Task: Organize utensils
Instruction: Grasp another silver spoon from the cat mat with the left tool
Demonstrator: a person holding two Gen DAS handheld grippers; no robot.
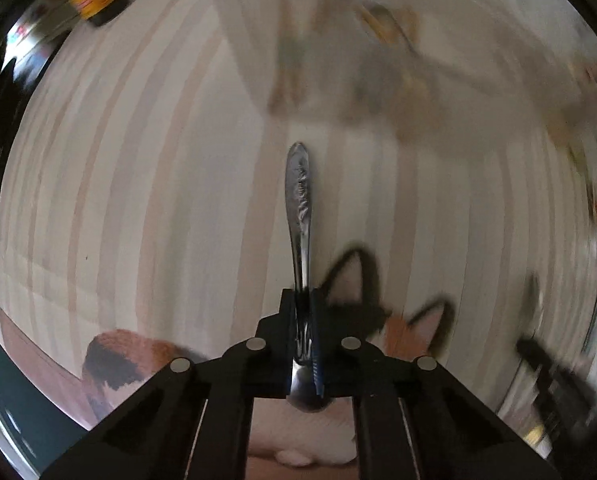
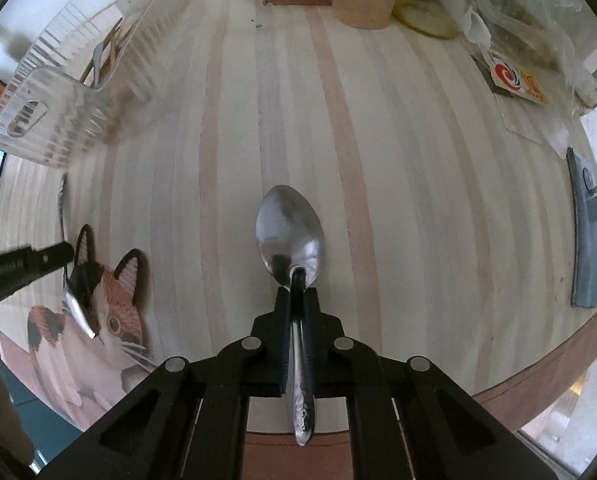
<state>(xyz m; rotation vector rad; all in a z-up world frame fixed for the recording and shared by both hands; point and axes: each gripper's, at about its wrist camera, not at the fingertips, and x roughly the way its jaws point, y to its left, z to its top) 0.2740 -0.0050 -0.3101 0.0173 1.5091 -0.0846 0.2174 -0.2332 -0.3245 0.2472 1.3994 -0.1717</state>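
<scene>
Left gripper (image 1: 303,292) is clenching a steel utensil (image 1: 299,200) by its neck, decorated handle pointing forward, bowl end tucked back between the fingers. It is hanging over the striped bench (image 1: 138,180); the far part of that view is smeared, so the arm is likely swinging.

Right gripper (image 2: 297,292) is gripping a spoon (image 2: 290,228) around the stem, bowl forward and face up, handle end trailing behind the fingers. The spoon is hovering low over the bench's middle.

A clear ribbed organizer tray (image 2: 58,112) is sitting at the far left of the bench, already holding what look like chopsticks and another utensil. A cat-print mat (image 2: 98,312) is lying at the near left edge, under the left gripper.

Judgement: both hands are carrying utensils toward the tray.

- Bring one in at a time; the two arms are converging on the same side.
- Line the long axis up with a tray slot before lowering.
- Lower until the metal is nearly resting, then let go; a drop could bounce it out.
- The left grasp is near the bowl, so expect the handle to tip down.
</scene>
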